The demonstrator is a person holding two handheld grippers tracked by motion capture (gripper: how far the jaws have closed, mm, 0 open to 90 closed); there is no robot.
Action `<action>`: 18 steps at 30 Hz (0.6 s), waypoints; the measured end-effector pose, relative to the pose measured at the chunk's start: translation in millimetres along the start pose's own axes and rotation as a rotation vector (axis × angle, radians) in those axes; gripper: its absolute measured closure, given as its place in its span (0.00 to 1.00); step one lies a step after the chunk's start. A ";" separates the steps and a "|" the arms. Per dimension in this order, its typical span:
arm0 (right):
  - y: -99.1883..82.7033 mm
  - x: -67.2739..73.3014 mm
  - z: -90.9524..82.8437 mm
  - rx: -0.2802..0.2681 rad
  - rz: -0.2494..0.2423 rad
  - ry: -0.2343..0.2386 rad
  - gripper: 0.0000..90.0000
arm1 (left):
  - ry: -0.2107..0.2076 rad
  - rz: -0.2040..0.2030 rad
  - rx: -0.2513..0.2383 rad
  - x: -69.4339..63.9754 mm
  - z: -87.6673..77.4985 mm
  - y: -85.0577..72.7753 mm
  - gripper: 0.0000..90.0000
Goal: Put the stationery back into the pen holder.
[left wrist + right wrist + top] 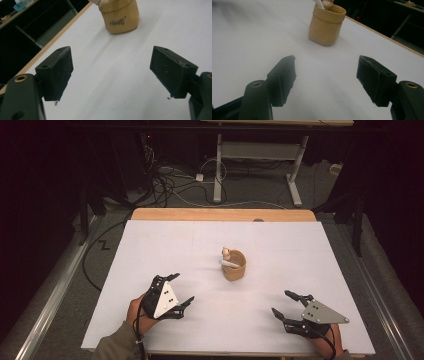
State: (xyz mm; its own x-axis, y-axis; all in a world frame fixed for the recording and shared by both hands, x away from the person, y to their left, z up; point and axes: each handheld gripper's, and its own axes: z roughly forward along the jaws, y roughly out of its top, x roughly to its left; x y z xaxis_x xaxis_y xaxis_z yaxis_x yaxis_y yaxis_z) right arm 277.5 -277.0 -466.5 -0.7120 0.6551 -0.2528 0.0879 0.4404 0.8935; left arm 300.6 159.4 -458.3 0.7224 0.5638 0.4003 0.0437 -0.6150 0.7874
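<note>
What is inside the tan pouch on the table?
A white stick and a small rounded beige piece poke out of the tan pouch. Anything lower is hidden by its wall.

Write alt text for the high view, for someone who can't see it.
A tan pouch-like cup holding a white stick stands mid-table on a white tabletop. Nearer the camera, a person's left gripper and right gripper hover open and empty either side of it.

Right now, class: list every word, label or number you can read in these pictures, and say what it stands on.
Dark handwritten-style lettering on the tan pouch, seen in the left gripper view: too blurred to read with confidence.
Nothing readable on either gripper or the white table.
</note>
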 end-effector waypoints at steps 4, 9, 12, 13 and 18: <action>-0.2 0.1 0.5 0.002 -0.002 0.001 0.35 | -0.010 -0.025 0.029 -1.0 -3.5 -14.0 0.20; -0.5 -0.9 -0.1 0.001 0.002 -0.003 0.35 | -0.004 -0.057 0.050 -2.5 -10.9 -26.9 0.20; -0.7 -1.9 -0.5 0.000 0.009 -0.006 0.35 | -0.003 -0.076 0.066 -3.4 -16.1 -34.9 0.20; -1.1 -2.5 -0.4 0.000 0.007 -0.006 0.35 | -0.002 -0.087 0.072 -4.2 -17.6 -37.3 0.19; -2.3 -3.7 -1.3 0.004 0.006 -0.006 0.35 | -0.001 -0.115 0.107 -7.5 -27.9 -47.0 0.19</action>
State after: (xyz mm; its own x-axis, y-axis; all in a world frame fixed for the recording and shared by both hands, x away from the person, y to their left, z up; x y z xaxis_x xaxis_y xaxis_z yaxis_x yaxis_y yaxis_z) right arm 279.0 -281.3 -467.1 -0.7071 0.6617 -0.2495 0.0949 0.4384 0.8937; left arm 273.8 199.5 -485.2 0.7090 0.6337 0.3094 0.1996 -0.6012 0.7738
